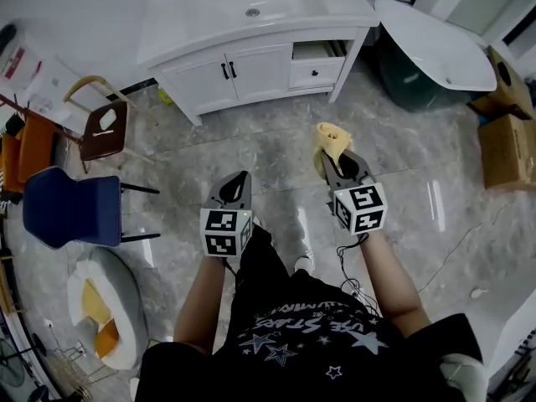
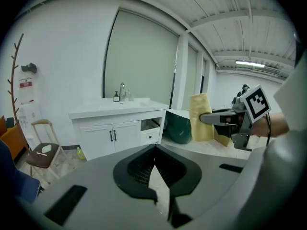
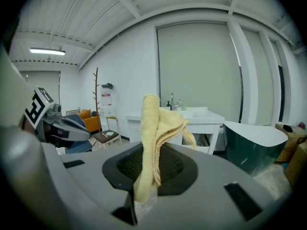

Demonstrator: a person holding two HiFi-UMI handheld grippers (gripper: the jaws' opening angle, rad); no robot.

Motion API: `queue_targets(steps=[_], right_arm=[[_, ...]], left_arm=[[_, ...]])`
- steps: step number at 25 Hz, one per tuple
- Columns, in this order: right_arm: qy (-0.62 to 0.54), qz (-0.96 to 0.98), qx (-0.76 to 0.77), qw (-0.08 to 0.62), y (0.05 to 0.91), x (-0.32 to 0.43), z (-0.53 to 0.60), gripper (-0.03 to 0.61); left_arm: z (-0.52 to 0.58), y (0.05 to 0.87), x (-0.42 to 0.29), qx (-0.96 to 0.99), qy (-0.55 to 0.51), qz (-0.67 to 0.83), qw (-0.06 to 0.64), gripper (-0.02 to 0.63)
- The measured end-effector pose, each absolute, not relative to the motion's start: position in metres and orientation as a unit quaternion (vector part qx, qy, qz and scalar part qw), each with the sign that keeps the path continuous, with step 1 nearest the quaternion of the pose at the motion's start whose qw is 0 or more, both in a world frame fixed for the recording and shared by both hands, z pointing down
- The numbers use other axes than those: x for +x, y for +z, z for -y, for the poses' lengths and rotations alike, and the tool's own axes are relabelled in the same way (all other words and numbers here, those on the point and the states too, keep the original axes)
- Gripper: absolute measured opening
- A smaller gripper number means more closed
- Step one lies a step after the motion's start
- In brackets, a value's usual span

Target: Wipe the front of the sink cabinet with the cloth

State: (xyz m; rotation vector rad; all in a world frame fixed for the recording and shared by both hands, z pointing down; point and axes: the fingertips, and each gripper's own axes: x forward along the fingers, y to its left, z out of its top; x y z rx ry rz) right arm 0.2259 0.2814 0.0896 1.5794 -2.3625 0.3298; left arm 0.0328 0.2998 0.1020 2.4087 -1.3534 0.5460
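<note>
Two grippers hung side by side above the grey marble floor, well apart from the white sink cabinet, which stood at the floor's far edge against the wall. The right gripper had its jaws clamped on the yellow cloth, whose folded bulk stood up past the jaw tips. The left gripper had its jaws pressed together with nothing between them. The cabinet's two doors were closed, and the upper drawer at its right end stood partly open. A blue chair and a brown chair stood near the floor's left edge.
</note>
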Motion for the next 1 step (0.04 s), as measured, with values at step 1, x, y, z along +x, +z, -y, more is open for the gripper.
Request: queue_targets(steps=[1], right_arm=[[0.115, 0.817, 0.549, 0.135, 0.0821, 0.2288, -0.289, 0.064]], left_arm=[[-0.3055, 0.096, 0.0344, 0.843, 0.189, 0.478, 0.161, 0.017]])
